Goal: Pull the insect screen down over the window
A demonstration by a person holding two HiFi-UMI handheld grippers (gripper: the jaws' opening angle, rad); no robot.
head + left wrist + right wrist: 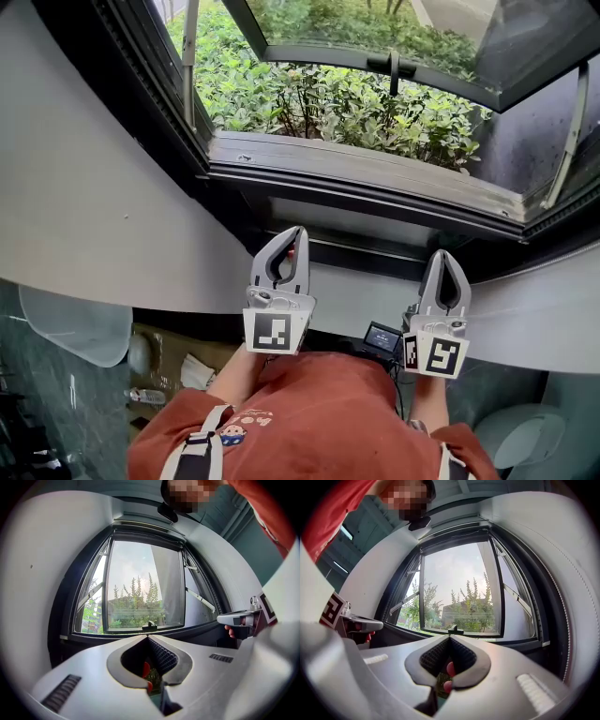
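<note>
Insect screen isn't drawn; I'd guess it sits rolled inside the dark top rail of the open window. It is probably light, springy mesh, best pulled by its stiff bottom bar, mid-span. The left gripper and right gripper hang below the sill, jaws together, empty.

You face a dark metal-framed window set in a white wall, and it stands open. Its glass sash is swung outward from the top, propped by slim stay arms at both sides. A black handle sits midway along the sash's bottom rail. The opening beneath is uncovered.
</note>
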